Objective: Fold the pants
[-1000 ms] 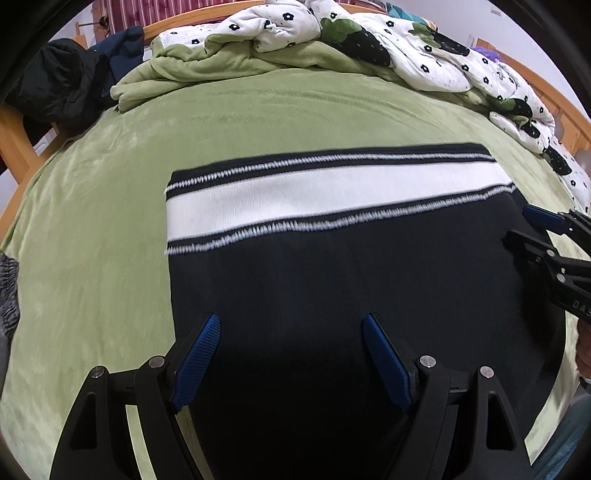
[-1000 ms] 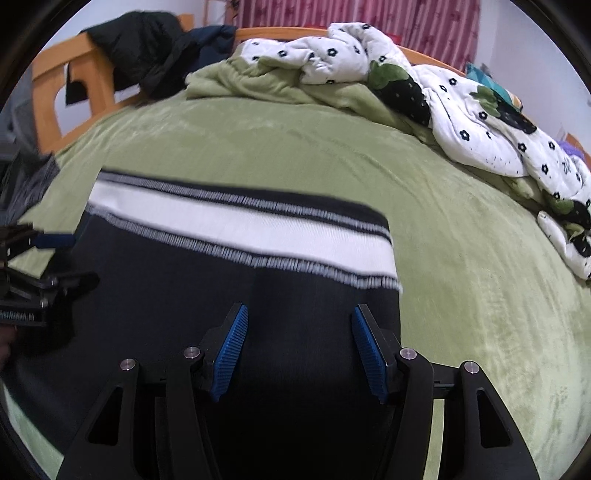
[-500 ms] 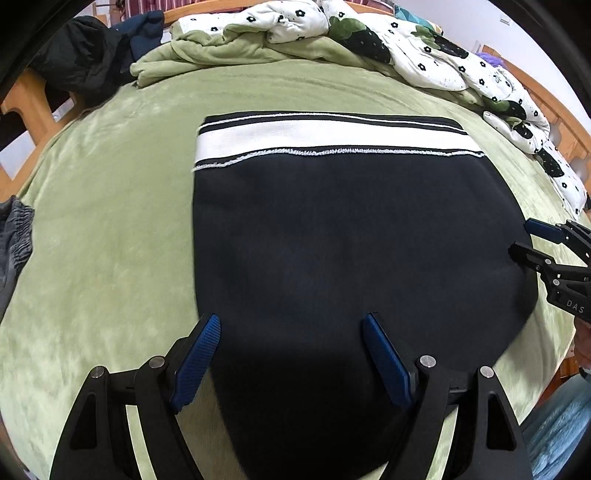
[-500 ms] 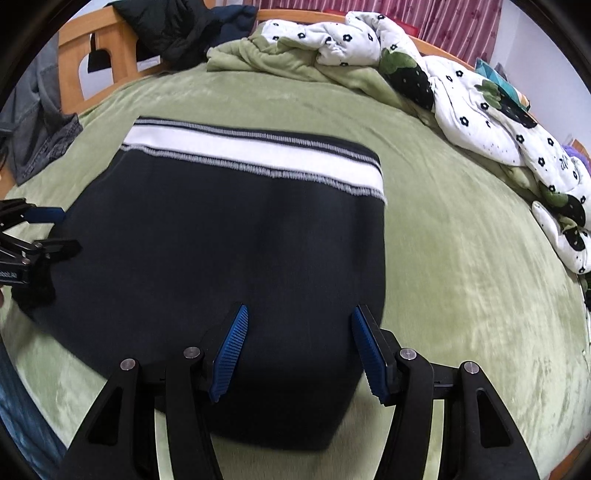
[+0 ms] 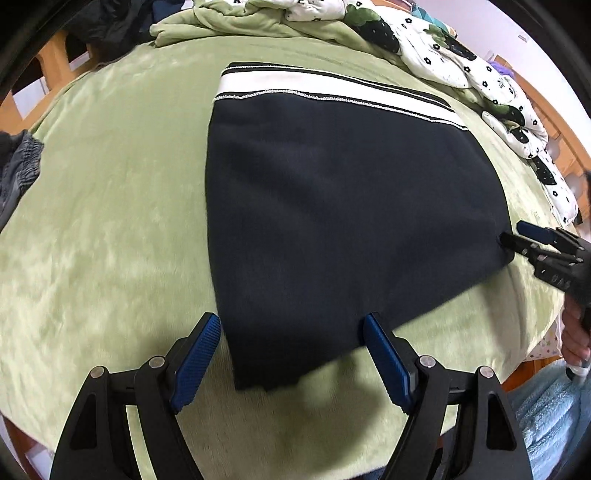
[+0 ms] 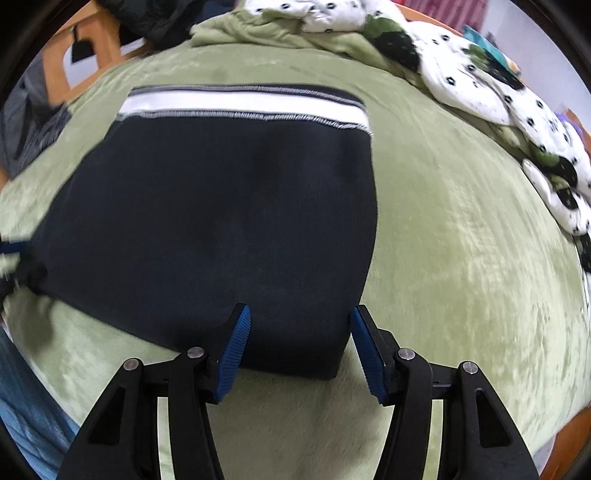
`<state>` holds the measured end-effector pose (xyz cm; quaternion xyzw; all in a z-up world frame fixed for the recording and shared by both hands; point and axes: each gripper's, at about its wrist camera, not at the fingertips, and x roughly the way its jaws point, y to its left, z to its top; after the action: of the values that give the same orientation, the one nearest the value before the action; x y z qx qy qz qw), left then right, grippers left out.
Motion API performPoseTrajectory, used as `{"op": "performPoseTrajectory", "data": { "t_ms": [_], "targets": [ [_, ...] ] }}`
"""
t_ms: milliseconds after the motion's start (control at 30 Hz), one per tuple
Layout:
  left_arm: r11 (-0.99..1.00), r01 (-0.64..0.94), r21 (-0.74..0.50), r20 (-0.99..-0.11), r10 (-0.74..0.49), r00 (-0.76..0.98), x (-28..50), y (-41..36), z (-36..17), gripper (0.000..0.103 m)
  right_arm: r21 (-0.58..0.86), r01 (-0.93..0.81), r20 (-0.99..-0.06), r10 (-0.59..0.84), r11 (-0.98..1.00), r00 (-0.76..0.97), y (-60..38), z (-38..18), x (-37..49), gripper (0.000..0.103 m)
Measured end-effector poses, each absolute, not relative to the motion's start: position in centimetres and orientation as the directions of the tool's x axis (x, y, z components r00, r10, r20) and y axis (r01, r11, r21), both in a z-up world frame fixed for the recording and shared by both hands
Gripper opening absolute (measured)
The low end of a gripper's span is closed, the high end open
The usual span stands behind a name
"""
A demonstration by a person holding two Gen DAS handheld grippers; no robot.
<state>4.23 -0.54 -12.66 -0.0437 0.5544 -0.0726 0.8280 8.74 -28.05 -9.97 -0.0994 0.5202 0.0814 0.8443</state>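
The dark navy pants (image 5: pixel 343 206) lie folded flat on the green bed, with a white striped band (image 5: pixel 332 86) along the far edge. They also show in the right wrist view (image 6: pixel 221 221). My left gripper (image 5: pixel 291 354) is open and empty, above the pants' near left corner. My right gripper (image 6: pixel 299 347) is open and empty, above the near right corner. The right gripper also shows in the left wrist view (image 5: pixel 517 234) beside the pants' right edge.
A green blanket (image 5: pixel 92 229) covers the bed. A flowered white quilt (image 5: pixel 480 74) and a bunched green cover (image 6: pixel 258 33) lie at the far side. Grey clothing (image 5: pixel 18 173) lies at the left edge. A wooden bed frame (image 6: pixel 74 55) surrounds the bed.
Both grippers have pulled back toward the near edge of the bed. The whole folded pants now show, with the striped band farther away.
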Motion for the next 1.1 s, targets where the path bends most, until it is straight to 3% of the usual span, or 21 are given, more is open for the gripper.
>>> {"op": "performPoseTrajectory", "data": {
  "t_ms": [267,500,567,633,833,1100],
  "targets": [
    [0.99,0.064,-0.124,-0.838,-0.139,0.527,-0.5,-1.7,-8.1,0.077,0.029,-0.129,-0.779,0.103,0.991,0.618,-27.3,-4.0,1.7,0.057],
    [0.99,0.056,-0.131,-0.753,-0.136,0.644,-5.8,-2.1,-3.9,0.077,0.008,-0.086,-0.79,0.059,0.996,0.61,-26.4,-3.3,-2.3,0.06],
    [0.993,0.056,-0.106,-0.728,-0.116,0.676,-6.8,-2.6,-2.9,0.078,0.0,-0.074,-0.796,0.044,0.997,0.603,-26.3,-3.5,-3.1,0.065],
    [0.994,0.054,-0.1,-0.709,-0.109,0.697,-7.6,-2.7,-2.3,0.078,0.017,-0.072,-0.787,0.058,0.997,0.614,-26.5,-3.5,-3.9,0.081],
    [0.995,0.011,-0.1,-0.731,-0.081,0.677,-8.6,-2.6,-2.7,0.078,-0.026,-0.073,-0.759,0.027,0.997,0.651,-26.4,-3.1,-5.5,0.088],
    [0.995,-0.007,-0.103,-0.751,-0.073,0.656,-8.4,-2.5,-3.5,0.078,-0.012,-0.064,-0.749,0.033,0.998,0.662,-27.3,-2.8,-5.8,0.089]
  ]
}}
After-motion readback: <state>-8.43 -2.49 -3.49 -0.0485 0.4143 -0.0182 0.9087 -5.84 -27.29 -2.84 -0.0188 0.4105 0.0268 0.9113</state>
